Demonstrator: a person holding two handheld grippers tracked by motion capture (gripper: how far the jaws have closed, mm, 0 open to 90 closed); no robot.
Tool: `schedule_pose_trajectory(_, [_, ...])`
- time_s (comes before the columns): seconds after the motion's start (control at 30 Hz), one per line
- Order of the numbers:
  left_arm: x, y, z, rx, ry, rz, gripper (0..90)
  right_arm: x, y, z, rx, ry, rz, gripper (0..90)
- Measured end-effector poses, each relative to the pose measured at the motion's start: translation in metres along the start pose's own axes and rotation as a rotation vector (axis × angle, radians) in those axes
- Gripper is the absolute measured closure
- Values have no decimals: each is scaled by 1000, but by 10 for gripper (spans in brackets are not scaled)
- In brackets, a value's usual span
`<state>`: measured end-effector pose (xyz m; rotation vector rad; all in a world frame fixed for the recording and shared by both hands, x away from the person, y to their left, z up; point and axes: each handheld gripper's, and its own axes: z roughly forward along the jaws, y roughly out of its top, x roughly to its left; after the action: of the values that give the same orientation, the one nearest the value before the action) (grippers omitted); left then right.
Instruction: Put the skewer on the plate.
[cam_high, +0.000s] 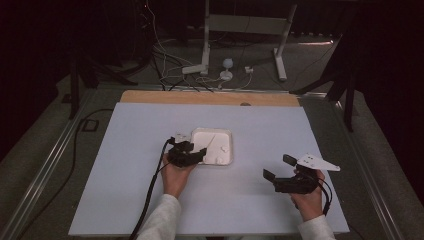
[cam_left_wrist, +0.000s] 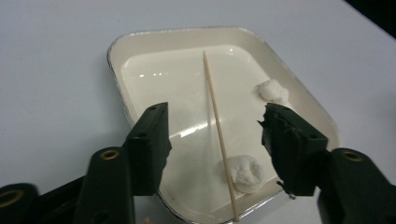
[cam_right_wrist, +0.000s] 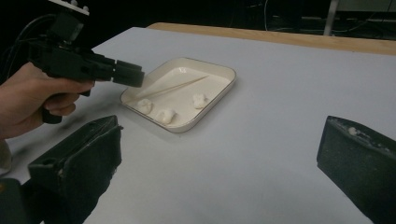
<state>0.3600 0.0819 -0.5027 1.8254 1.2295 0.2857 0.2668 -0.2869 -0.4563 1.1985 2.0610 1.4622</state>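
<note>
Skewer in tray, between open left tongs

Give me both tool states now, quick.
Left tool: open, nothing gripped, over the tray with the stick.
Right tool: open, empty, above the table.

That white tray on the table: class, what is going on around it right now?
A person holds a gripper in each hand. The left gripper hangs open over the near edge of the tray, where a thin wooden skewer and three white lumps lie; nothing is gripped. The right gripper waits open, apart on the table.
</note>
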Motion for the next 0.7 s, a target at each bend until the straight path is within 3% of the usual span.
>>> schedule_pose_trajectory(0.2, [6, 8, -23, -69, -38, -15, 234, -1, 0, -1, -5, -4, 4, 0])
schedule_pose_trajectory(0.37, [11, 13, -46, -117, -58, 2, 167, -2, -1, -2, -9, -8, 7, 0])
schedule_pose_trajectory(0.7, [18, 10, -89, -176, -41, 60, 10, -5, -3, -5, -27, -14, 4, 0])
